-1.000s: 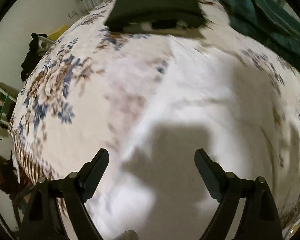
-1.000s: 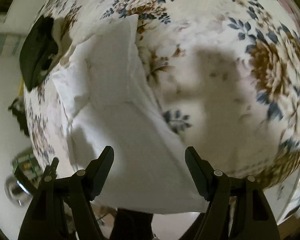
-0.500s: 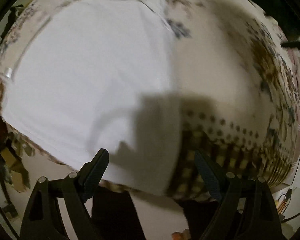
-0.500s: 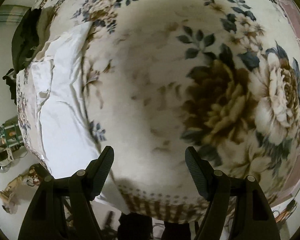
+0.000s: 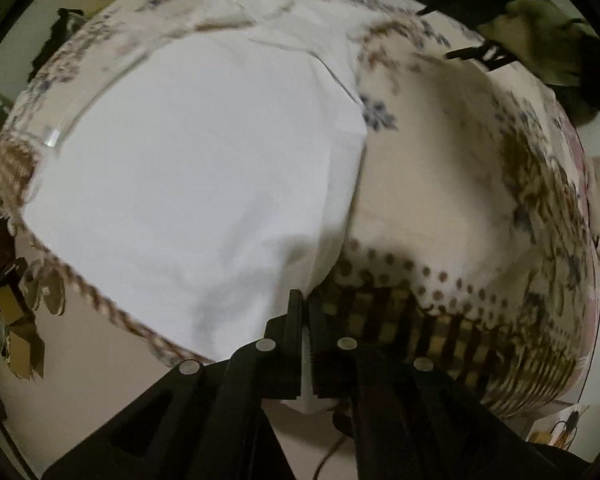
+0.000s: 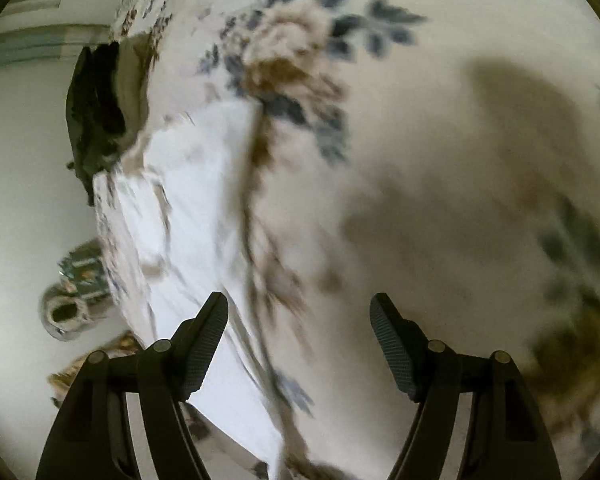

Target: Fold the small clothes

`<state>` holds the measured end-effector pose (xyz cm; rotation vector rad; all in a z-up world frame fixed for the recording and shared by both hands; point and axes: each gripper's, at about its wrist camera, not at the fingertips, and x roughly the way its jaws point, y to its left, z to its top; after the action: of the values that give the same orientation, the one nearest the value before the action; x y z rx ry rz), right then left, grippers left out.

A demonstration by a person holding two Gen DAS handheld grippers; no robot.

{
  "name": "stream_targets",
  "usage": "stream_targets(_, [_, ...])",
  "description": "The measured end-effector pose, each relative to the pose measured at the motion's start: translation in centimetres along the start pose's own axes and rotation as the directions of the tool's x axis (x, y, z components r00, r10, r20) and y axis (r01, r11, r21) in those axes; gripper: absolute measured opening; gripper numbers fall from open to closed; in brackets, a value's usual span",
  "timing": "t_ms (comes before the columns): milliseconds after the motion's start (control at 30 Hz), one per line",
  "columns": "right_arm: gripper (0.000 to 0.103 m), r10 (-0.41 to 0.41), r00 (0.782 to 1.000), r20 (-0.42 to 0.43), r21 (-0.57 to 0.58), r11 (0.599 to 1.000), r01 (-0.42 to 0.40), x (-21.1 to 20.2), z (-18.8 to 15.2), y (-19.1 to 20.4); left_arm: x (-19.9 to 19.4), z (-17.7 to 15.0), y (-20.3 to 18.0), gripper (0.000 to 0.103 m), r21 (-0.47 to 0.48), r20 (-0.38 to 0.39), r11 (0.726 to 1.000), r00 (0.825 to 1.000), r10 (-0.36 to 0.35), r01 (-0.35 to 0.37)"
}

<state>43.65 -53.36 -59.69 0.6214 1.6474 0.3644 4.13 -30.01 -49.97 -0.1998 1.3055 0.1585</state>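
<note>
**Bed w/ floral blanket, white garment pinched at near edge**

Bed w/ a cream floral blanket (image 5: 440, 184) fills both views; blanket has blue-brown flowers in the middle and a dotted, checked brown border along the near edge. Pale floor shows below that edge, w/ cardboard bits (image 5: 18, 332) at lower left of the left wrist view.

White garment (image 5: 204, 184) lies spread flat over the left part of the bed, reaching down to the near edge; its far end is rumpled. Same garment (image 6: 204, 208) in the right wrist view runs as a long strip along the bed's left edge, creased and blurred.

Left gripper (image 5: 305, 304): fingers together, clamped on the garment's near right corner, at the bed's near edge. A sliver of white cloth shows between them.

Right gripper (image 6: 299, 344): fingers (image 6: 204, 340) well apart, nothing between them, over bare blanket just right of the garment's edge. Left finger overlaps the white cloth in view; can't tell if touching.

Dark folded item (image 6: 96, 120) sits at the far left edge of the bed, beyond the garment. Dark clothes pile (image 5: 540, 32) toward the far right corner. Both views motion-blurred, so details are soft.
</note>
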Motion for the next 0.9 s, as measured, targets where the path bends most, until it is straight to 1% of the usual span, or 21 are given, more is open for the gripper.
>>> stream_targets(33, [0.075, 0.015, 1.000, 0.000, 0.005, 1.000, -0.015, 0.8, 1.4, 0.6, -0.5, -0.4, 0.4, 0.001, -0.011, 0.006, 1.000, 1.000, 0.000, 0.000])
stream_targets(100, [0.075, 0.035, 0.999, -0.014, 0.015, 0.999, -0.035, 3.0, 3.9, 1.9, -1.7, -0.1, 1.8, 0.001, -0.031, 0.023, 0.999, 1.000, 0.016, -0.015])
stream_targets(167, [0.075, 0.048, 0.999, -0.020, 0.039, 0.998, -0.047, 4.8, 5.6, 2.8, -2.4, -0.1, 2.6, 0.001, -0.054, 0.029, 0.998, 0.999, 0.018, -0.016])
stream_targets(200, [0.065, 0.065, 0.998, -0.026, 0.052, 0.997, -0.064, 5.8, 6.3, 3.3, -2.7, 0.2, 3.3, 0.001, -0.068, 0.034, 0.997, 0.999, 0.022, -0.020])
stream_targets(233, [0.053, 0.065, 0.997, -0.031, 0.062, 0.996, -0.063, 6.6, 6.6, 3.8, -2.6, 0.2, 3.3, 0.001, -0.077, 0.034, 0.997, 0.999, 0.020, -0.017])
stream_targets(267, [0.017, 0.048, 0.998, -0.041, 0.057, 0.997, -0.045, 7.3, 6.7, 4.5, -2.8, 0.3, 4.0, 0.001, -0.090, 0.036, 0.996, 0.999, 0.021, -0.018])
stream_targets(300, [0.005, 0.002, 1.000, -0.025, 0.038, 0.999, -0.001, 7.4, 6.7, 5.7, -3.2, 0.6, 5.0, 0.001, -0.107, 0.040, 0.994, 0.999, 0.016, -0.012])
stream_targets(400, [0.004, -0.051, 0.998, 0.028, -0.028, 0.998, 0.052, 6.4, 6.3, 9.6, -3.9, 1.7, 7.3, 0.001, -0.132, 0.054, 0.991, 0.999, 0.010, -0.003])
stream_targets(500, [0.004, -0.079, 0.994, 0.073, -0.076, 0.994, 0.085, 4.9, 5.9, 14.2, -5.3, 2.9, 10.2, 0.001, -0.161, 0.082, 0.987, 0.997, 0.005, 0.008])
stream_targets(567, [0.004, -0.099, 0.990, 0.101, -0.098, 0.989, 0.109, 4.1, 5.8, 17.6, -6.1, 3.9, 13.0, 0.001, -0.189, 0.101, 0.982, 0.995, 0.005, 0.014])
stream_targets(633, [0.004, -0.126, 0.986, 0.109, -0.122, 0.983, 0.139, 4.5, 5.8, 21.7, -6.5, 5.0, 16.4, 0.001, -0.222, 0.113, 0.975, 0.994, 0.006, 0.020])
stream_targets(767, [0.004, -0.218, 0.968, 0.122, -0.192, 0.952, 0.238, 8.0, 5.4, 30.0, -6.0, 6.6, 23.0, 0.001, -0.294, 0.127, 0.955, 0.992, 0.003, 0.034])
stream_targets(833, [0.004, -0.258, 0.957, 0.131, -0.207, 0.937, 0.281, 10.8, 5.3, 33.5, -5.0, 7.4, 26.7, 0.001, -0.318, 0.126, 0.948, 0.992, 0.010, 0.031])
stream_targets(900, [0.004, -0.310, 0.940, 0.144, -0.217, 0.916, 0.336, 14.1, 5.5, 36.4, -3.4, 7.9, 29.7, 0.001, -0.338, 0.110, 0.940, 0.994, -0.004, 0.042])
